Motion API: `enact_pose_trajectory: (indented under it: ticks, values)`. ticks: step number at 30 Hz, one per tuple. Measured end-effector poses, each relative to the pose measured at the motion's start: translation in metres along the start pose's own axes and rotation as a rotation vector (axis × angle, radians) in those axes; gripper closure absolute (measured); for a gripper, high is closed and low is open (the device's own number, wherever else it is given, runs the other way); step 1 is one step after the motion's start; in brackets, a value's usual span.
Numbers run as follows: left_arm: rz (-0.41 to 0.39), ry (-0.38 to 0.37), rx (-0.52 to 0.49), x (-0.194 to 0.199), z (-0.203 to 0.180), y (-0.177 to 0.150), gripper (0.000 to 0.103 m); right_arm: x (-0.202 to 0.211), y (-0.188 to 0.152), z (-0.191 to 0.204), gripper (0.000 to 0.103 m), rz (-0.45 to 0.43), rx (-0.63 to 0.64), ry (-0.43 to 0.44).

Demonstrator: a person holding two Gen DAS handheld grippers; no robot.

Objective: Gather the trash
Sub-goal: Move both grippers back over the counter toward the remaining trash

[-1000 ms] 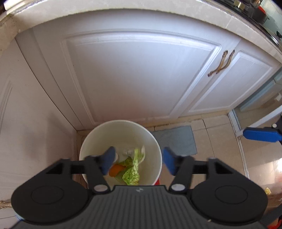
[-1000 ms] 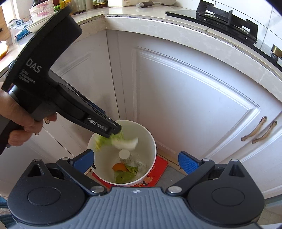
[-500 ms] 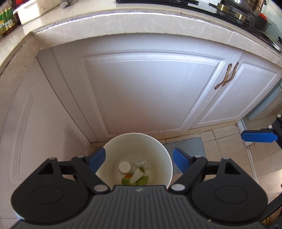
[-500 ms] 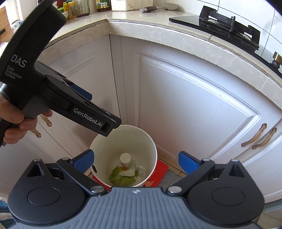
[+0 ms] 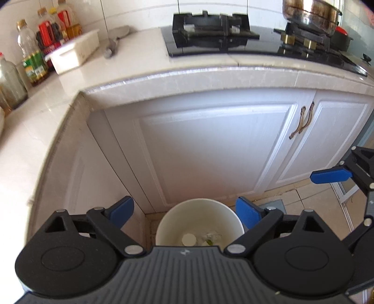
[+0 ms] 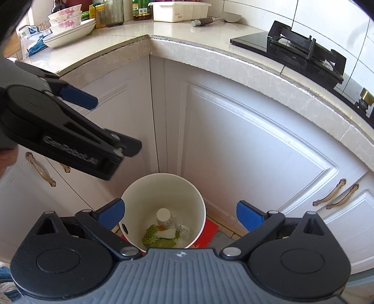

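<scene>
A white trash bin (image 6: 163, 187) stands on the floor in the corner below the cabinets; it also shows in the left wrist view (image 5: 198, 210). Inside lie a green cabbage leaf (image 6: 152, 236), a small white-capped bottle (image 6: 164, 217) and crumpled white wrapping (image 6: 184, 230). My left gripper (image 5: 184, 211) is open and empty, raised well above the bin; it shows from the side in the right wrist view (image 6: 100, 131). My right gripper (image 6: 180, 215) is open and empty, also above the bin; one of its fingertips (image 5: 332, 176) shows in the left wrist view.
White cabinet doors (image 6: 245, 149) with bronze handles (image 6: 334, 194) surround the bin. The counter (image 5: 140, 60) holds oil bottles (image 5: 35, 58), a white tray (image 5: 74, 52), stacked bowls (image 6: 67, 25), and a gas hob (image 5: 210, 32) with a steel pot (image 5: 311, 11). A red mat (image 6: 210, 236) lies under the bin.
My left gripper opened and dropped the cabbage leaf into the bin, then rose and tilted up, bringing the countertop into view. My right gripper also lifted slightly.
</scene>
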State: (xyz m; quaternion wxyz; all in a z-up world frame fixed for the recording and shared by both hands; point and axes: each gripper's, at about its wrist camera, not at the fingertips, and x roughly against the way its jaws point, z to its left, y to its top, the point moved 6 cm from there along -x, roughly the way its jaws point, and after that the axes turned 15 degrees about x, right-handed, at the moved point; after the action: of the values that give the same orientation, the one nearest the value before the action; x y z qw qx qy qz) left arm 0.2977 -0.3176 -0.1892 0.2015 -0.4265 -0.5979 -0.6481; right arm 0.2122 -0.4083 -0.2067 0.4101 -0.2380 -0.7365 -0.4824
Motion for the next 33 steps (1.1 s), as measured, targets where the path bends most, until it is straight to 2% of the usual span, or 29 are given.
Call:
enact_pose_trajectory:
  ticks: [7, 12, 16, 23, 30, 33]
  values:
    - [-0.106, -0.011, 0.062, 0.069, 0.029, 0.013, 0.009, 0.028, 0.03, 0.009, 0.0, -0.056, 0.042, -0.013]
    - [-0.165, 0.043, 0.131, 0.115, 0.069, 0.015, 0.009, 0.047, 0.063, 0.027, 0.0, -0.122, 0.095, 0.025]
    - [-0.204, 0.138, 0.188, 0.142, 0.109, 0.009, 0.007, 0.055, 0.095, 0.052, 0.0, -0.177, 0.168, 0.062]
    - [-0.248, 0.348, 0.323, 0.181, 0.192, -0.018, 0.007, 0.057, 0.144, 0.103, 0.0, -0.232, 0.269, 0.136]
    - [-0.251, 0.52, 0.487, 0.205, 0.28, -0.053, 0.007, 0.049, 0.178, 0.15, 0.0, -0.254, 0.347, 0.192]
    - [-0.242, 0.572, 0.542, 0.209, 0.31, -0.066, 0.007, 0.045, 0.188, 0.163, 0.0, -0.255, 0.368, 0.202]
